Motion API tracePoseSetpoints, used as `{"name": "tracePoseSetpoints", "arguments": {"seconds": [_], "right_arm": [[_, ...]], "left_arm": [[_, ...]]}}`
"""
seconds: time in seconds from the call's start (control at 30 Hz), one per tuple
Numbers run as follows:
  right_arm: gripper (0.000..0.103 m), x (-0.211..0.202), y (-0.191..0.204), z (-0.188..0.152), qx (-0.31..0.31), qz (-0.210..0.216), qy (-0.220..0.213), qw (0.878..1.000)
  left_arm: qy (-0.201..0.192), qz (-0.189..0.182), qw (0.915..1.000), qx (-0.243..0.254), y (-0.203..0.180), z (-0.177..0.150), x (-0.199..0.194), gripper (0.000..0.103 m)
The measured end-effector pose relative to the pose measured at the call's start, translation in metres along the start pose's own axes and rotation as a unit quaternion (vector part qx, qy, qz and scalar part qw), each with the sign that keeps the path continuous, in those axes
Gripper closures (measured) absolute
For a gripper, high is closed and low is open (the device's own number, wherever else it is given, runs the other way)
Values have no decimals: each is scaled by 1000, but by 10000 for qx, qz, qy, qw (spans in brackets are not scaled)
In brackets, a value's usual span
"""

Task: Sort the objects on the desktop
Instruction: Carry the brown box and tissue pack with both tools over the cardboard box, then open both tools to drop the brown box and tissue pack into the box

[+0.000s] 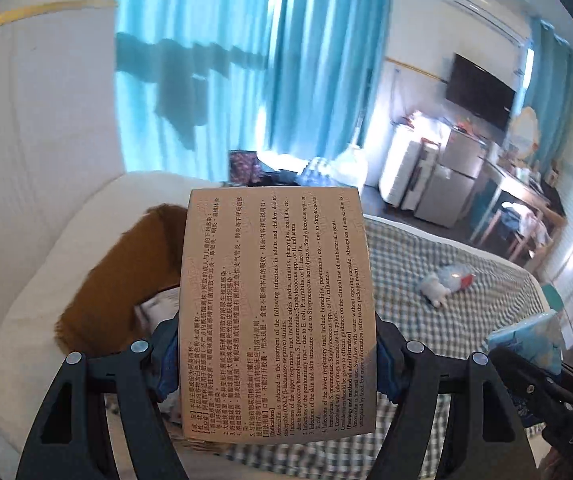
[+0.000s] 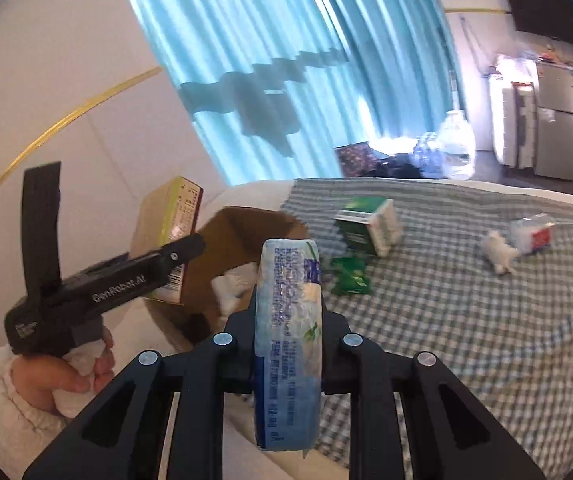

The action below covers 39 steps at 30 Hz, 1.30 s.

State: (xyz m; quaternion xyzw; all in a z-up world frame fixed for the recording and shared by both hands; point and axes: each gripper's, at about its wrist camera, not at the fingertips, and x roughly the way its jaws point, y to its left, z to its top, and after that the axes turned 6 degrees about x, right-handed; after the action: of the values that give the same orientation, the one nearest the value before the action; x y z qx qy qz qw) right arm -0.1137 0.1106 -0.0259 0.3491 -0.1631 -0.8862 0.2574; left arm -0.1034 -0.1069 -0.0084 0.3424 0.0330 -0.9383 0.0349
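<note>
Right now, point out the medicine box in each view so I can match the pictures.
Left wrist view: the medicine box fills the centre, clamped between the left gripper fingers, printed side facing the camera.
Right wrist view: the same box sits at left, held by the left gripper seen from the side.
Shared landmark: the brown carton just behind the box in both.

Left hand-held gripper (image 1: 278,364) clamped wide; right hand-held gripper (image 2: 288,344) clamped narrow.

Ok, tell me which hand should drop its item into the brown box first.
Left, probably. In the right wrist view the left gripper holds the medicine box right beside the open brown box. The right gripper, clamping the tissue pack, sits farther back from it.
</note>
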Motion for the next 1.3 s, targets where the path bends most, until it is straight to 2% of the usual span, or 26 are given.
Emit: {"name": "tracePoseSetpoints", "arguments": {"seconds": [0.17, 0.33, 0.53, 0.57, 0.6, 0.63, 0.67, 0.73, 0.9, 1.1, 1.3], "right_arm": [[83, 59, 39, 9, -170, 419, 448, 9980], [83, 122, 76, 16, -397, 702, 817, 9934], [80, 186, 91, 21, -317, 697, 1137, 9906], [58, 192, 92, 24, -307, 755, 1144, 9901], [21, 196, 92, 27, -267, 760, 1110, 9905], [10, 199, 91, 33, -197, 687, 1020, 9922], [9, 196, 89, 39, -82, 634, 791, 9948], [9, 186, 85, 48, 52, 684, 510, 9963], [9, 147, 61, 59, 116, 414, -14, 9991], [9, 80, -3, 22, 175, -643, -379, 9971], [9, 11, -74, -36, 451, -1708, -519, 9829]], "left_arm": [[293, 549, 9975, -326, 62, -17, 23, 28], [644, 676, 9936, -635, 104, -35, 46, 28], [889, 680, 9912, -711, 124, -44, 68, 27], [915, 656, 9911, -705, 122, -42, 70, 24], [959, 637, 9911, -673, 123, -40, 74, 20], [967, 709, 9907, -649, 123, -38, 76, 10], [974, 840, 9898, -619, 124, -38, 75, 1], [1038, 1133, 9865, -565, 123, -37, 75, 0], [950, 1036, 9877, -688, 122, -38, 67, 0], [779, 689, 9924, -655, 87, -41, 49, 0], [667, 213, 9970, -321, 26, -44, 30, 0]]}}
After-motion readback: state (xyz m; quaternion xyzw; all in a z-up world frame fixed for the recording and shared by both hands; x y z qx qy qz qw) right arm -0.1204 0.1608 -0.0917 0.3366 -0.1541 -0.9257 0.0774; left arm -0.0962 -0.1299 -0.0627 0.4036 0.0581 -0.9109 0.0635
